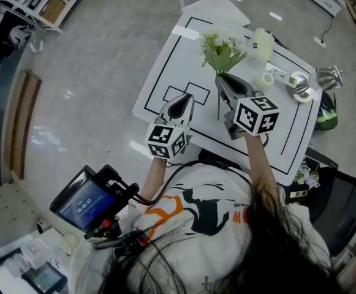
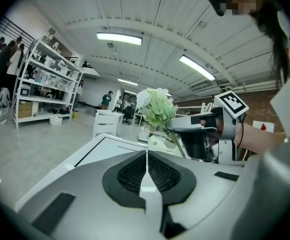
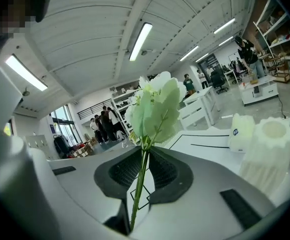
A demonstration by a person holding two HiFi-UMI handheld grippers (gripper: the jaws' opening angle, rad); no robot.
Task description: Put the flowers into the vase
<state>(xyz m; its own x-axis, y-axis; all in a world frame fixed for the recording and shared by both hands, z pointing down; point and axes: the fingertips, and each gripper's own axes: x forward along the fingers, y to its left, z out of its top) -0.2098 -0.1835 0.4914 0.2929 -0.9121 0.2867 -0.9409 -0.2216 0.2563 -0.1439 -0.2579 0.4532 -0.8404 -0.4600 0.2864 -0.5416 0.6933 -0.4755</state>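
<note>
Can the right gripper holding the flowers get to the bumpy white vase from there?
Probably yes. The right gripper holds the flowers by the stem above the table; the bumpy white vase stands close on its right, nothing between them. The left gripper, shut, is off on the other side.

From the head we look steeply down on the table (image 1: 165, 66), while close cameras on the left tongs (image 1: 184, 101) and right tongs (image 1: 222, 80) look along them across the room, all sharing the flowers (image 1: 222, 51).
</note>
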